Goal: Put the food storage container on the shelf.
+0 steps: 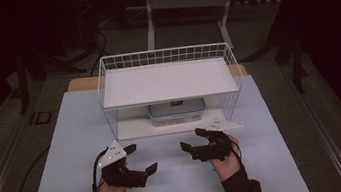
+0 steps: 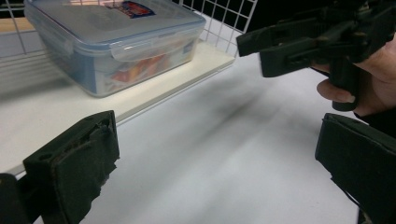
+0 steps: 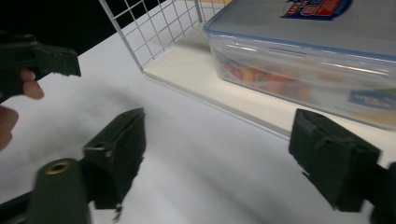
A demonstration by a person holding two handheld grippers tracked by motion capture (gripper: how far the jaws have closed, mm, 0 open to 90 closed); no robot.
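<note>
1. One lidded plastic container [image 1: 177,111] is seen on the lower shelf [image 1: 132,128] of the wire rack [image 1: 163,56], under the upper shelf.
2. No grasp made: left hand-held gripper [image 1: 139,157] and right hand-held gripper [image 1: 193,141] are held released, empty, near the rack front.
3. Approach step is judged; a low, level entry is called for.
4. Room is limited by mesh sides; table [image 1: 66,156] is open.

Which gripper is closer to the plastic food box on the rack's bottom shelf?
Right. The right gripper sits just in front of the food box, slightly to its right. The left gripper is farther back and off to the left. Both are open.
</note>
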